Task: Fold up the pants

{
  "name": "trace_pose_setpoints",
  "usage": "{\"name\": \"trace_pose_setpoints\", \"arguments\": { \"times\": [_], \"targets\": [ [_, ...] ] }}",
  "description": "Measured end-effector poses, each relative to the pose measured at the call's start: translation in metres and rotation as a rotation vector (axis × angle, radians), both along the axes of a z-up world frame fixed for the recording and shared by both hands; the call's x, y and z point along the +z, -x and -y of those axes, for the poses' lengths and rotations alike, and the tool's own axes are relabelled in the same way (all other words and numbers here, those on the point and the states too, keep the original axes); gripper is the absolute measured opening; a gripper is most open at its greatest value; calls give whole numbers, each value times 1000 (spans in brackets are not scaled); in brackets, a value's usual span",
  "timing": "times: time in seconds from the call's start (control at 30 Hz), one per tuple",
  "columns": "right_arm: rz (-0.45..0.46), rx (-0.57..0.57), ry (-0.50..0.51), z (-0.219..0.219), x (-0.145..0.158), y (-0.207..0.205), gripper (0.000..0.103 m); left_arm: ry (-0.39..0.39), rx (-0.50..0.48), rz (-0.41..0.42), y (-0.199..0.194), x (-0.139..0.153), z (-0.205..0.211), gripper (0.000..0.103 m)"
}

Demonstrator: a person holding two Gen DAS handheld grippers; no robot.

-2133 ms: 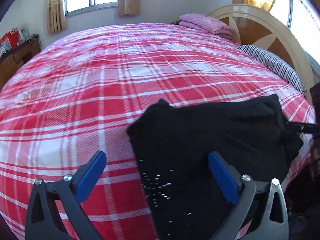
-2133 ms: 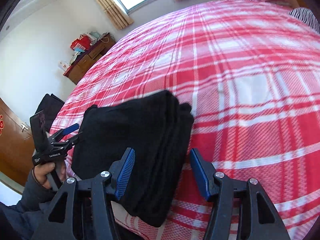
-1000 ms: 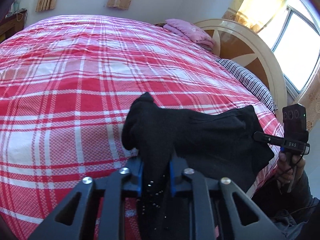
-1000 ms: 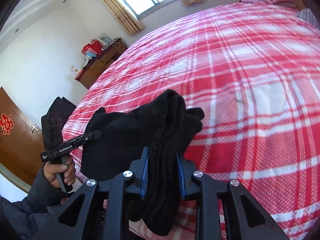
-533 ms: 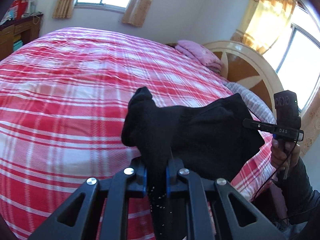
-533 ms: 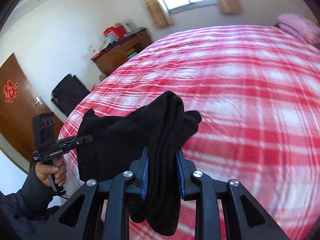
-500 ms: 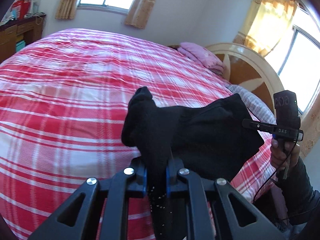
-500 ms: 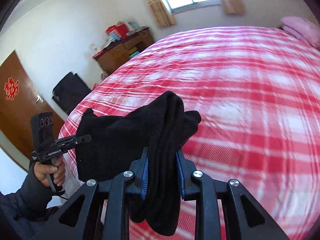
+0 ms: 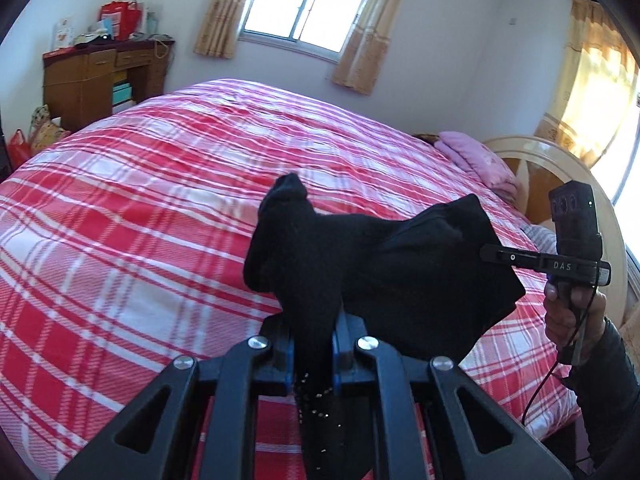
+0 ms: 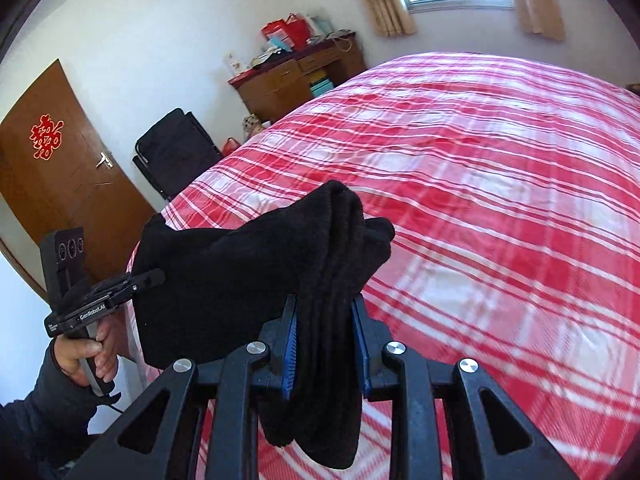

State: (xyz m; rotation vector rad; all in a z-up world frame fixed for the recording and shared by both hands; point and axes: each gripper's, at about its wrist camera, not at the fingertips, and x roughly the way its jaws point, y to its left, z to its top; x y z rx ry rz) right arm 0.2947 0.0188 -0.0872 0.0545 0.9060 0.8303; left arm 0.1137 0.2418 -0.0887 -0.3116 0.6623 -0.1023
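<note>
You can read "DAS" in pale letters on the black body of the right gripper (image 9: pixel 482 253), off to the right of your left tool. From the right tool, the left gripper (image 10: pixel 158 276) at the far left carries "GenRobot.AI". The door (image 10: pixel 60 184) beyond it bears a red Chinese paper-cut character (image 10: pixel 46 136).

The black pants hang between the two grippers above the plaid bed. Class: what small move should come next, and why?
Probably carry the black pants forward and lower them onto the plaid bedspread. Both the left gripper and the right gripper are clamped on bunched ends, the cloth sags between them off the bed, and open bedspread lies ahead.
</note>
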Motion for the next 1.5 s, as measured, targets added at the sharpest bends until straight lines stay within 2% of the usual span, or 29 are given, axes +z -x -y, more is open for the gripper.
{"name": "trace_pose_setpoints", "arguments": {
  "times": [0.27,0.47,0.93,1.1,1.2,1.4,1.5],
  "targets": [
    [-45,33,-22,-44,-15,-27,25,-10,87,-8,4,-3,-32,14],
    [-66,42,-6,-65,-23,-43,25,-24,108,-25,7,-10,-38,14],
    [-111,22,-3,-76,-43,-57,25,-118,127,-55,2,-26,-38,14],
    [-118,7,4,-75,-46,-59,25,-180,128,-76,0,-31,-33,20],
    [-122,1,3,-75,-49,-59,25,-180,134,-84,0,-36,-35,24],
    [-127,-16,14,-73,-55,-60,25,-196,146,-95,0,-41,-37,36],
    [-125,-31,24,-72,-59,-60,26,-223,158,-100,-2,-42,-34,47]
  ]
}}
